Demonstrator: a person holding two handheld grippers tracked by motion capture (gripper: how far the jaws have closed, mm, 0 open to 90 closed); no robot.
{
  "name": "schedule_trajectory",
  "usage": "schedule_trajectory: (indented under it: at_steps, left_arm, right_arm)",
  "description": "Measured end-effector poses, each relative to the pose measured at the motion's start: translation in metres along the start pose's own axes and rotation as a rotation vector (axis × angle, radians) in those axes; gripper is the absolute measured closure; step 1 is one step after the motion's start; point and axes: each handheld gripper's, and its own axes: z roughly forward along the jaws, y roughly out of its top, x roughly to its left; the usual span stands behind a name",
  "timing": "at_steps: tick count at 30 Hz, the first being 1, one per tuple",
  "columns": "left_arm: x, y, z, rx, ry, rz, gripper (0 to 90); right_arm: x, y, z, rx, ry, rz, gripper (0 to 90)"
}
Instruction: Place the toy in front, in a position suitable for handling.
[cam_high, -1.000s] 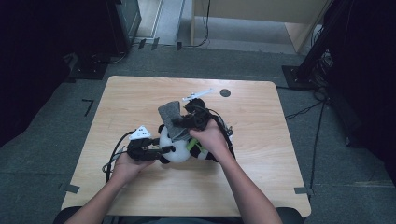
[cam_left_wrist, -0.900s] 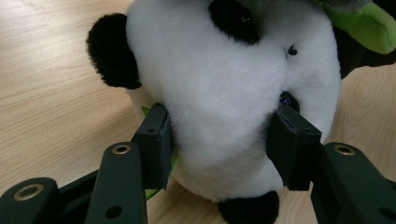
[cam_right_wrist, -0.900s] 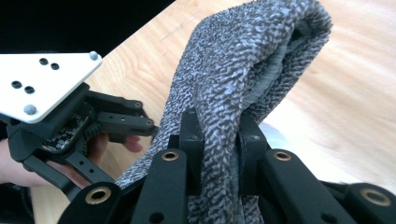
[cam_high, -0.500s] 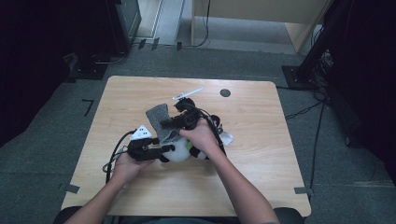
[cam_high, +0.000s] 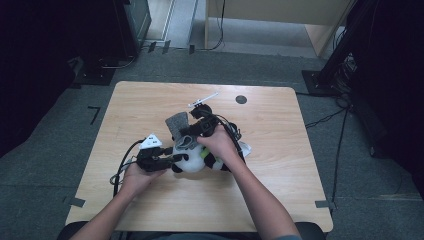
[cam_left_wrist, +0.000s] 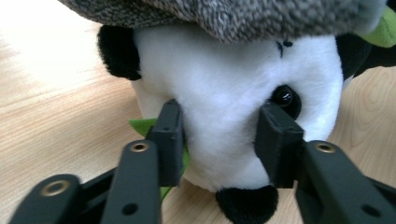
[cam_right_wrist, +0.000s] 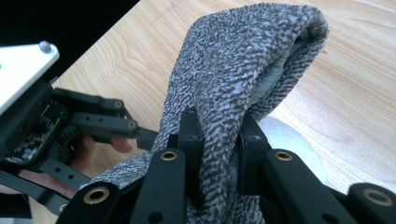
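- Your left gripper (cam_left_wrist: 219, 140) has just been closing; its jaws now squeeze the panda toy's (cam_left_wrist: 233, 93) head at frame centre.
- Your right gripper (cam_right_wrist: 219, 154) pinches the grey knit hat (cam_right_wrist: 243, 60) fully shut.
- Hold the panda firm and draw the hat evenly down over its ears.

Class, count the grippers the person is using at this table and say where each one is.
2. The left gripper is at the plush panda's head, jaws closing on either side of it; the right gripper is above it, pinching the grey sock.
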Motion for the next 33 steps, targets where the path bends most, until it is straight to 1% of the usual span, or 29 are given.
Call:
schedule_trajectory:
  at_steps: [1, 2, 3, 4, 5, 7, 8, 9, 10, 11, 12, 13, 14, 15, 16, 18, 19, 21, 22, 23, 24, 26, 27, 28, 29, 30, 31, 32, 33]
  left_arm:
    - [0.001, 0.001, -0.001, -0.001, -0.008, -0.02, 43.6]
    - [0.003, 0.001, -0.002, -0.005, -0.019, -0.035, 43.6]
    - [0.004, 0.001, -0.003, -0.011, -0.036, -0.053, 36.0]
    - [0.004, 0.002, -0.003, -0.012, -0.052, -0.058, 36.0]
    - [0.002, 0.002, -0.002, -0.013, -0.053, -0.052, 32.5]
    - [-0.003, 0.001, 0.002, -0.009, -0.047, -0.016, 23.3]
    - [-0.005, 0.0, 0.006, -0.005, -0.035, 0.012, 23.3]
    - [-0.008, -0.001, 0.011, 0.004, -0.016, 0.044, 13.6]
    - [-0.009, -0.003, 0.015, 0.015, 0.002, 0.064, 8.7]
    - [-0.009, -0.004, 0.019, 0.022, 0.007, 0.06, 8.7]
    - [-0.008, -0.004, 0.022, 0.029, 0.003, 0.041, 3.9]
    - [-0.006, -0.004, 0.025, 0.036, -0.01, 0.014, 0.6]
    - [-0.002, -0.004, 0.027, 0.039, -0.028, -0.016, 0.0]
    - [0.001, -0.005, 0.028, 0.042, -0.045, -0.032, 0.0]
    - [0.003, -0.005, 0.029, 0.037, -0.058, -0.036, 0.9]
    - [0.002, -0.006, 0.029, 0.027, -0.063, -0.018, 6.7]
    - [0.001, -0.006, 0.029, 0.024, -0.063, -0.015, 6.7]
    - [-0.001, -0.005, 0.027, 0.02, -0.045, 0.001, 17.9]
    - [-0.001, -0.005, 0.026, 0.017, -0.042, 0.003, 29.2]
    - [-0.001, -0.004, 0.025, 0.012, -0.04, 0.002, 29.2]
    - [0.0, -0.004, 0.024, 0.009, -0.042, 0.002, 33.4]
    - [0.001, -0.005, 0.024, -0.001, -0.047, 0.005, 36.8]
    - [0.001, -0.005, 0.024, -0.006, -0.044, 0.01, 40.1]
    - [0.0, -0.005, 0.023, -0.004, -0.041, 0.012, 40.6]
    - [0.0, -0.005, 0.024, -0.009, -0.037, 0.008, 40.6]
    - [-0.001, -0.005, 0.024, -0.009, -0.033, 0.008, 41.0]
    - [-0.002, -0.004, 0.024, -0.009, -0.028, 0.013, 41.2]
    - [-0.002, -0.004, 0.024, -0.01, -0.023, 0.019, 41.2]
    - [-0.002, -0.004, 0.024, -0.009, -0.022, 0.021, 41.3]
  right_arm:
    - [0.001, 0.0, 0.001, -0.003, -0.002, -0.01, 77.3]
    - [0.001, 0.0, 0.001, -0.003, -0.002, -0.01, 77.3]
    - [0.001, -0.001, 0.001, -0.009, -0.002, -0.003, 77.3]
    - [0.001, -0.001, 0.001, -0.009, -0.002, -0.003, 77.3]
    - [0.0, -0.001, 0.001, -0.013, 0.003, -0.003, 77.3]
    - [-0.002, -0.002, 0.001, -0.022, 0.012, 0.003, 77.4]
    - [-0.002, -0.002, 0.001, -0.022, 0.012, 0.003, 77.4]
    - [-0.001, -0.002, 0.002, -0.025, 0.016, 0.005, 77.4]
    - [-0.001, -0.003, 0.003, -0.028, 0.019, 0.004, 77.4]
    - [-0.001, -0.003, 0.003, -0.028, 0.019, 0.004, 77.4]
    - [-0.001, -0.004, 0.004, -0.031, 0.022, 0.005, 77.5]
    - [-0.001, -0.005, 0.005, -0.039, 0.025, 0.003, 77.5]
    - [-0.001, -0.007, 0.006, -0.051, 0.027, 0.003, 77.5]
    - [-0.001, -0.008, 0.006, -0.055, 0.026, 0.006, 77.5]
    - [-0.001, -0.009, 0.006, -0.06, 0.026, 0.006, 77.6]
    - [-0.002, -0.009, 0.005, -0.064, 0.025, 0.005, 77.6]
    - [-0.002, -0.009, 0.005, -0.064, 0.025, 0.005, 77.6]
    - [-0.002, -0.01, 0.005, -0.067, 0.025, 0.004, 77.6]
    - [-0.002, -0.01, 0.003, -0.076, 0.019, 0.003, 77.5]
    - [-0.002, -0.01, 0.003, -0.076, 0.019, 0.003, 77.5]
    - [-0.002, -0.01, 0.002, -0.083, 0.022, 0.003, 77.5]
    - [-0.002, -0.008, -0.001, -0.09, 0.027, 0.007, 77.3]
    - [-0.004, -0.003, -0.009, -0.135, 0.044, 0.034, 77.2]
    - [-0.005, 0.0, -0.012, -0.159, 0.066, 0.052, 77.2]
    - [-0.005, 0.0, -0.012, -0.159, 0.066, 0.052, 77.2]
    - [-0.007, 0.003, -0.016, -0.195, 0.099, 0.076, 77.1]
    - [-0.007, 0.006, -0.017, -0.214, 0.138, 0.099, 77.1]
    - [-0.007, 0.008, -0.015, -0.209, 0.169, 0.114, 76.9]
    - [-0.006, 0.01, -0.01, -0.182, 0.188, 0.116, 76.7]
